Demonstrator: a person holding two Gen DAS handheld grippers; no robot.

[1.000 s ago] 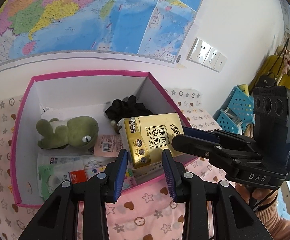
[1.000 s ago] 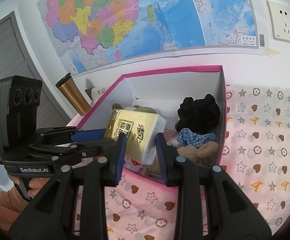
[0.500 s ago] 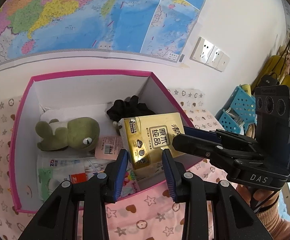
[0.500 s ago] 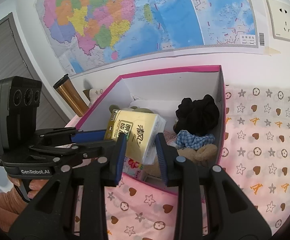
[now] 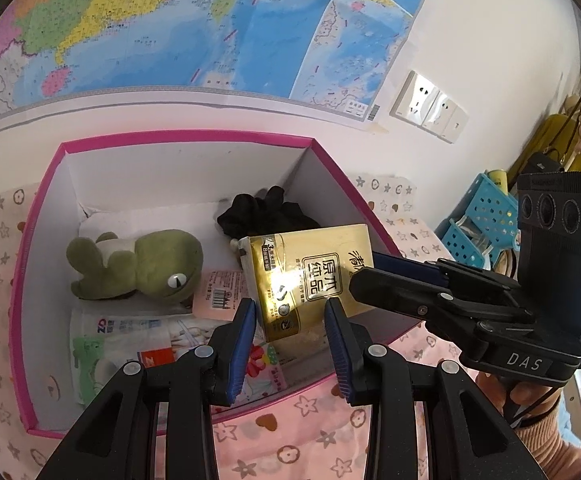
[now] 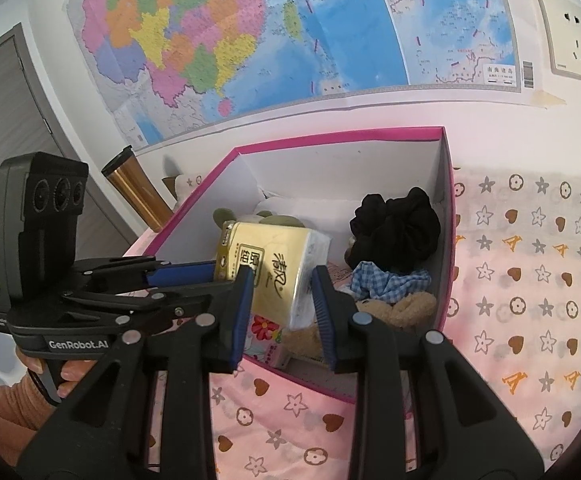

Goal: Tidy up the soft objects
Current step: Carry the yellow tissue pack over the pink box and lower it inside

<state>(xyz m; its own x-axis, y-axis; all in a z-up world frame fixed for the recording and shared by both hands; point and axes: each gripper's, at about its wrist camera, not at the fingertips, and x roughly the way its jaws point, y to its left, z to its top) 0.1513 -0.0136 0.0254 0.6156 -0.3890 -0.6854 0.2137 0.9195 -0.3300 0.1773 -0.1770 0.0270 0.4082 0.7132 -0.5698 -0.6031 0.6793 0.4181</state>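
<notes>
A gold tissue pack hangs tilted over the near right part of an open pink-rimmed box. My left gripper is shut on its near lower edge. From the right, my right gripper grips the pack's end. In the right wrist view the pack sits between the right gripper's blue pads, with the left gripper reaching in from the left. Inside the box lie a green frog plush, a black cloth, a teddy bear in blue check and flat wipe packets.
The box stands on a pink cloth printed with stars and hearts, against a white wall with a map. A gold tumbler stands left of the box. Blue baskets sit to the right. A hand holds the right gripper.
</notes>
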